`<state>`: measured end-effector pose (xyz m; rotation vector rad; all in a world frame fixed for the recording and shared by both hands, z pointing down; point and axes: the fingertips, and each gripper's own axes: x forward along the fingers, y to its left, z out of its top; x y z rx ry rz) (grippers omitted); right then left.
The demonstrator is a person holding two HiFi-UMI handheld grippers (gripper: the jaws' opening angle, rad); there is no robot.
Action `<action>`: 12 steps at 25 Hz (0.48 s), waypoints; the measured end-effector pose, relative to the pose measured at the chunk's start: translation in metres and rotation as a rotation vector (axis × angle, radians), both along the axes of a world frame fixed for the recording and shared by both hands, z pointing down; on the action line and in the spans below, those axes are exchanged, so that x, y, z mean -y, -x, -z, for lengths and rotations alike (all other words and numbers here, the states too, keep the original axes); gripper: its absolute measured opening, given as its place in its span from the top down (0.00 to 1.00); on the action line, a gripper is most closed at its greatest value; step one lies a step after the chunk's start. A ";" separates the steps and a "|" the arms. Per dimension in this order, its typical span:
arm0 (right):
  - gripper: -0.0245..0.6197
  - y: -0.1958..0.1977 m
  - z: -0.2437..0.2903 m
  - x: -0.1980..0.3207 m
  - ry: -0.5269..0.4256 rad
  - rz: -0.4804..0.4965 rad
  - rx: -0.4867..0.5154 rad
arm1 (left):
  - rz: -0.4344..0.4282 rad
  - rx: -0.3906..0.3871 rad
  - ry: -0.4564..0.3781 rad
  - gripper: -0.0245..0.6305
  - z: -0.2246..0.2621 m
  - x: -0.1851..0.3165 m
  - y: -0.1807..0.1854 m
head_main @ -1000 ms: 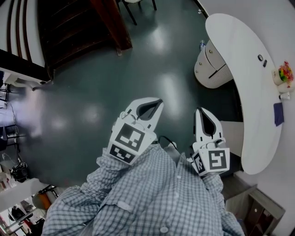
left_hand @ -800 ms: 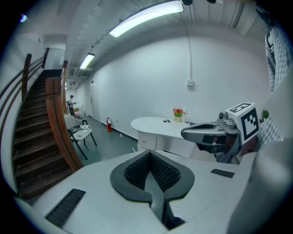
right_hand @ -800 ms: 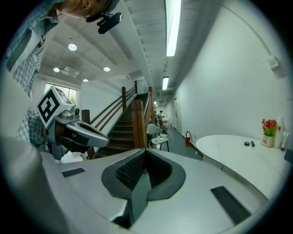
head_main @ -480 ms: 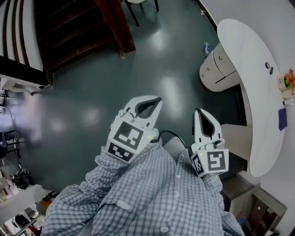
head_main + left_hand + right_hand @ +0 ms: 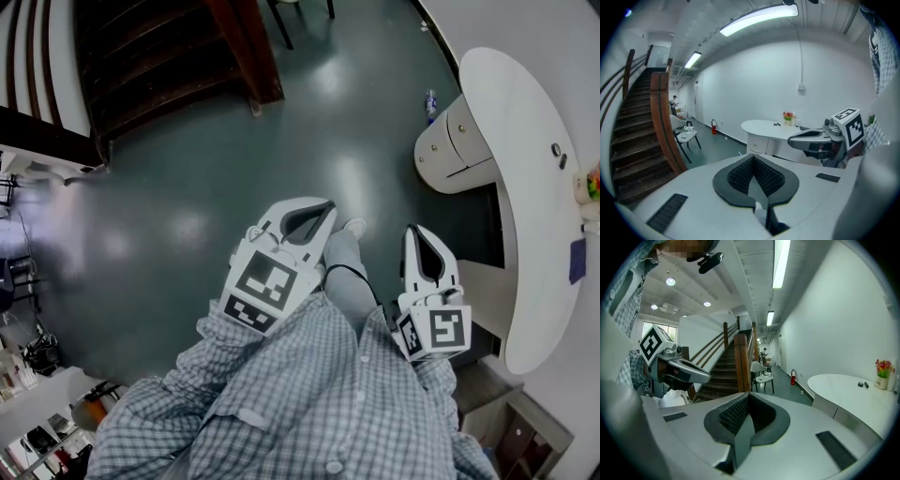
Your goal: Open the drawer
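Held in close by the checked shirt (image 5: 309,394), probably just for carrying across the floor (image 5: 187,187): left gripper (image 5: 323,208), jaws pressed together on nothing; right gripper (image 5: 413,232) the same, closed and empty. Ahead and to the right, well apart from both, the drawer cabinet (image 5: 448,150) under the white desk (image 5: 525,187), drawers shut, contents hidden. On the desk by the wall, a cup (image 5: 788,121) holding bright flowers.

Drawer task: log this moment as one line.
left gripper: shut, empty | right gripper: shut, empty | drawer cabinet: closed, untouched
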<state>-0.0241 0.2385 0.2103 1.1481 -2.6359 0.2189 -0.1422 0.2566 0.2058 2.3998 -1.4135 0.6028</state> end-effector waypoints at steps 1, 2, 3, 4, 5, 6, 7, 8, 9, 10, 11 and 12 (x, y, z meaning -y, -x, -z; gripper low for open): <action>0.95 0.003 -0.001 0.006 0.000 0.006 0.002 | 0.005 0.001 0.001 0.96 -0.001 0.005 0.003; 0.95 0.007 0.000 0.012 -0.004 0.013 0.005 | 0.010 0.002 0.001 0.96 -0.002 0.010 0.005; 0.95 0.010 0.001 0.020 -0.009 0.020 0.008 | 0.016 0.004 0.001 0.96 -0.002 0.017 0.007; 0.95 0.013 0.002 0.028 -0.015 0.027 0.010 | 0.020 0.004 0.001 0.96 -0.003 0.024 0.009; 0.95 0.015 0.003 0.037 -0.020 0.034 0.011 | 0.021 0.005 0.002 0.96 -0.003 0.032 0.010; 0.95 0.018 0.003 0.045 -0.023 0.039 0.010 | 0.021 0.005 0.003 0.96 -0.004 0.040 0.010; 0.95 0.019 0.004 0.052 -0.025 0.042 0.010 | 0.019 0.005 0.004 0.96 -0.003 0.048 0.010; 0.95 0.020 0.006 0.060 -0.026 0.043 0.009 | 0.015 0.004 0.005 0.96 -0.003 0.057 0.009; 0.95 0.020 0.007 0.068 -0.027 0.041 0.009 | 0.010 0.001 0.005 0.96 -0.001 0.066 0.008; 0.95 0.020 0.009 0.077 -0.026 0.038 0.009 | 0.006 -0.002 0.003 0.96 0.000 0.074 0.006; 0.95 0.019 0.011 0.085 -0.026 0.034 0.010 | 0.000 -0.005 0.002 0.96 0.002 0.083 0.004; 0.95 0.017 0.012 0.095 -0.026 0.031 0.009 | -0.008 -0.005 0.001 0.96 0.003 0.093 0.002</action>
